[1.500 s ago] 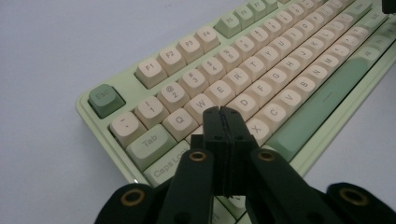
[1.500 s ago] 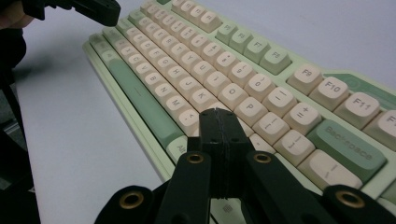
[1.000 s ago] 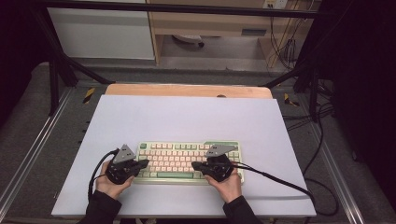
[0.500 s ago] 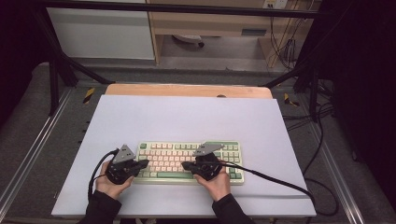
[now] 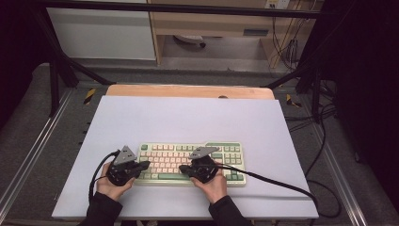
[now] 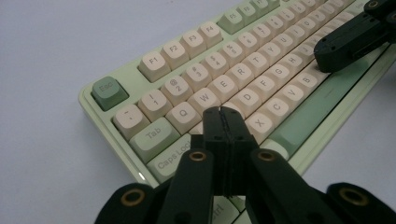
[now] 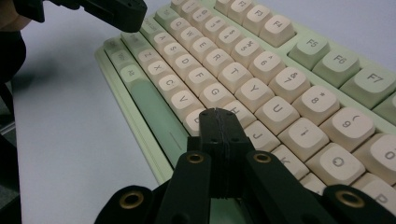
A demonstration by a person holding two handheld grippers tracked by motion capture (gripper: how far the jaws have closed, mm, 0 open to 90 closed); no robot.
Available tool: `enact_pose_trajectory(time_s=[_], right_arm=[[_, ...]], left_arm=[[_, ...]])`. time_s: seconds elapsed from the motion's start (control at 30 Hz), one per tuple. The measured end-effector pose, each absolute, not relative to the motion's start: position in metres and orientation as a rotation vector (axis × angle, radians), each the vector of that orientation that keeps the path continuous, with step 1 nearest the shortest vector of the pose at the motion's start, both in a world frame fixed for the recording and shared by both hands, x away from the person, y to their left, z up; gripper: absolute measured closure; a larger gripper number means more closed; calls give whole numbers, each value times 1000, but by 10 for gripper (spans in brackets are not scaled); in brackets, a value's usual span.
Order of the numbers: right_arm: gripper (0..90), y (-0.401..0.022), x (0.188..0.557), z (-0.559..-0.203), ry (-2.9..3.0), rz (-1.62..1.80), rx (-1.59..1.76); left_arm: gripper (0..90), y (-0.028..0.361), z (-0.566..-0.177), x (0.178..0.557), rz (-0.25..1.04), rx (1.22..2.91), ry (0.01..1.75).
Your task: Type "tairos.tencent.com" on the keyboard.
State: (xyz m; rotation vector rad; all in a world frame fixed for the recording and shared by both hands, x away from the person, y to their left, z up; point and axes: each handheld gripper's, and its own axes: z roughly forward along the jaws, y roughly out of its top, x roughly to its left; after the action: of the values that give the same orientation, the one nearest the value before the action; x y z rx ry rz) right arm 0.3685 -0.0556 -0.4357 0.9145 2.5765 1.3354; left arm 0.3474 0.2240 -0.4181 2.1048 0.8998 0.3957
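Observation:
A pale green keyboard [image 5: 175,152] with cream and green keycaps lies near the front of the white table top [image 5: 188,117]. My left gripper [image 5: 147,164] is shut, with nothing between its jaws. Its tip [image 6: 222,113] hovers over the keyboard [image 6: 243,70] at the left end of the home row, beside Caps Lock. My right gripper [image 5: 185,169] is also shut and empty. Its tip [image 7: 217,115] hangs over the middle keys of the keyboard [image 7: 261,70], around B, N and H, near the space bar. Each gripper view also catches the other gripper farther off [image 6: 348,44] [image 7: 109,11].
A black cable [image 5: 277,181] trails from the right gripper across the table to the right edge, and another loops at the left [image 5: 96,172]. A wooden board edge [image 5: 188,90] runs along the back. Metal frame rails [image 5: 35,141] flank the table.
My right gripper has slid left along the keyboard, from its right part to the middle keys. The left gripper has stayed in place. Both remain shut.

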Motion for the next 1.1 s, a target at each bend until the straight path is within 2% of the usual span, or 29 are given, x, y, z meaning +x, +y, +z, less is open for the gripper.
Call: enact_pose_trajectory(time_s=[0.53,1.1], right_arm=[[900,-66,365,-418,2528,1336,886],[900,-104,364,-416,2483,1320,956]], left_arm=[[897,223,-416,346,394,2099,894],[897,200,-415,347,361,2123,852]])
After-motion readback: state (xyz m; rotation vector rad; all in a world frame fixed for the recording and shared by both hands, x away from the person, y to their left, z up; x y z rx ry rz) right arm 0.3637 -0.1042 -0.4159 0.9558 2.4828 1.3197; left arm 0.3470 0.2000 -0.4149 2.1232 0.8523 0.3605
